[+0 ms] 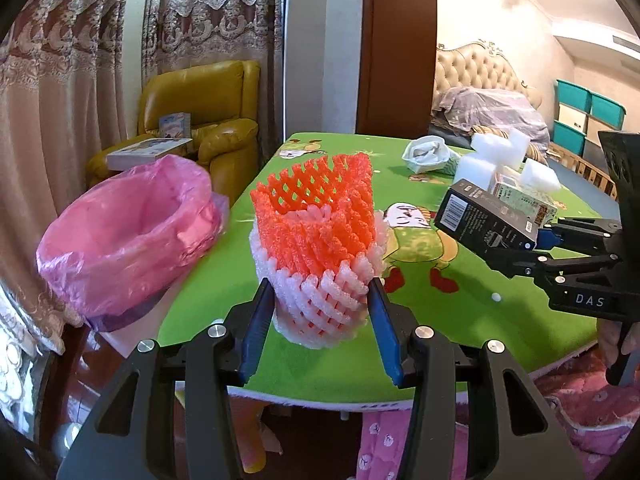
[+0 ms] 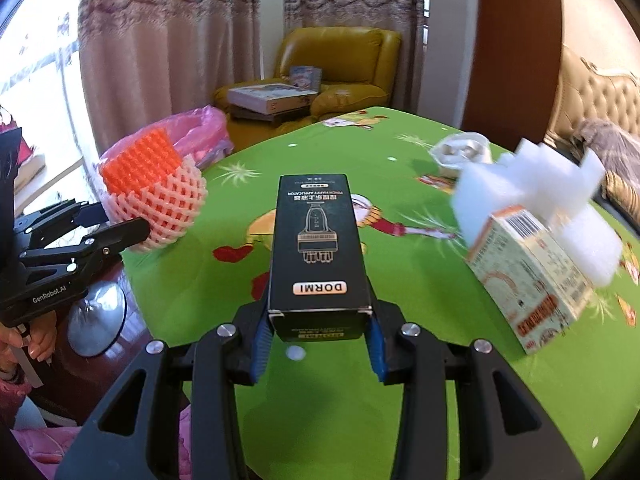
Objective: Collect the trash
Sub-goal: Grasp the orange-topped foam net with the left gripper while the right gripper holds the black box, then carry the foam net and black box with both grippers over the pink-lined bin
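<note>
Two grips are loaded: left gripper (image 1: 320,312) clamps the foam fruit nets (image 1: 320,240) beside the pink-lined bin (image 1: 128,232); right gripper (image 2: 320,332) pinches the black box (image 2: 318,252), farther off. Foam blocks (image 2: 532,204), carton (image 2: 528,276) and crumpled wrapper (image 1: 428,154) remain, farthest from the bin.

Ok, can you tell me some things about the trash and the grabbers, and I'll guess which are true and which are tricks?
1. The left gripper holds orange and white foam fruit nets. True.
2. The right gripper is empty. False: it clamps a black box.
3. The bin liner is blue. False: it is pink.
4. White foam blocks lie on the green table. True.
5. The armchair is yellow. True.
</note>
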The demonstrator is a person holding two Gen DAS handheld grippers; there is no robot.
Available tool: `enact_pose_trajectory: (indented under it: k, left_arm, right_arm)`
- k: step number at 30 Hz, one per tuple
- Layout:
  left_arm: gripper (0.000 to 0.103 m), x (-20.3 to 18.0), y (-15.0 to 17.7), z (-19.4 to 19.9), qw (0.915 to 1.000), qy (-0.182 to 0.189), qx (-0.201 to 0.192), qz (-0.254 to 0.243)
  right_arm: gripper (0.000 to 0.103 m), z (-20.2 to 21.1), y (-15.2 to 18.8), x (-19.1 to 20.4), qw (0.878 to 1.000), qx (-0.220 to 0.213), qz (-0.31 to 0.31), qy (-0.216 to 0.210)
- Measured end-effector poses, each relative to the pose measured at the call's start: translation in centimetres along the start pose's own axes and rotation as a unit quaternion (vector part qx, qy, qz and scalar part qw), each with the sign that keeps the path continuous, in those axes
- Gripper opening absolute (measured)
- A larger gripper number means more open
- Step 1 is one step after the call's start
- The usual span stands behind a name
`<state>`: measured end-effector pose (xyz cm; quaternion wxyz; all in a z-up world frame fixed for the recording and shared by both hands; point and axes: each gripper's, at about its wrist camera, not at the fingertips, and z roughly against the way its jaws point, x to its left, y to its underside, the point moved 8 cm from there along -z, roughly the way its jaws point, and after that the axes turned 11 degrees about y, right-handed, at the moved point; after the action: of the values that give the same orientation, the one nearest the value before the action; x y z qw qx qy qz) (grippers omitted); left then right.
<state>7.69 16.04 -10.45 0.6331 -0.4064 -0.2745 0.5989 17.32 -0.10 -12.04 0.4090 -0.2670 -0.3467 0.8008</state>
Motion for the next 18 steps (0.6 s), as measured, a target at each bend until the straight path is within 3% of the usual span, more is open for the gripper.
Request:
enact_pose_trajectory:
  k: [9,14,18]
  left_arm:
    - [0.045,3.9,-1.6,3.2,0.9985,-0.034,-0.036,0.024]
    - [0.045,7.9,-3.5,5.8,0.9950,-0.063,-0.064,0.043]
    - [0.045,11.8,-4.9,6.4,0.9924,-0.096,-0.060,0.049]
  right_arm:
    - [0.038,-1.0,-4.0,4.3,0.999,-0.018,0.038,-0.034]
    - [0.038,-1.7,-7.3,8.2,0.995,-0.034,0.068,-0.062]
    - [0.038,-2.6,-10.0,11.1,0.993,-0.038,0.077,-0.083]
